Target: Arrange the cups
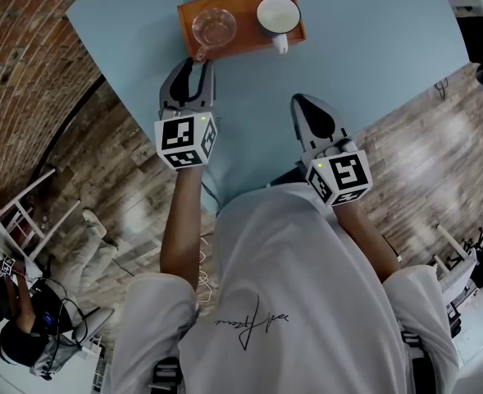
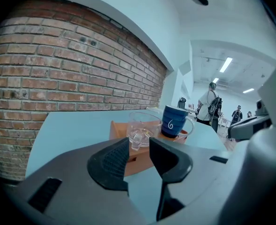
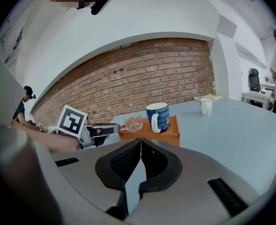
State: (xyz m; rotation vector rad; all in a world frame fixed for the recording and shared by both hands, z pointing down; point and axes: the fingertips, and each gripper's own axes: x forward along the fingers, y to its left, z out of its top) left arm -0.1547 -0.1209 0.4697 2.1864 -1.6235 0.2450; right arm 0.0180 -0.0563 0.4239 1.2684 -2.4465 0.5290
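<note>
An orange tray [image 1: 243, 25] sits at the far side of the light-blue table [image 1: 372, 48]. On it stand a clear glass cup [image 1: 214, 25] at the left and a blue mug [image 1: 278, 15] with a white inside at the right. My left gripper [image 1: 196, 62] is open at the tray's near left corner. In the left gripper view its jaws [image 2: 138, 150] stand apart, with the glass cup's [image 2: 145, 123] handle just ahead of the tips, untouched, and the blue mug [image 2: 174, 121] behind it. My right gripper [image 1: 300, 103] hovers nearer me, shut and empty [image 3: 140, 142].
A small white cup [image 3: 206, 105] stands far off on the table in the right gripper view. A brick wall [image 2: 72, 74] runs along the left. The table's near edge lies just under both grippers, over wooden floor [image 1: 102, 187]. People stand in the background [image 2: 212, 104].
</note>
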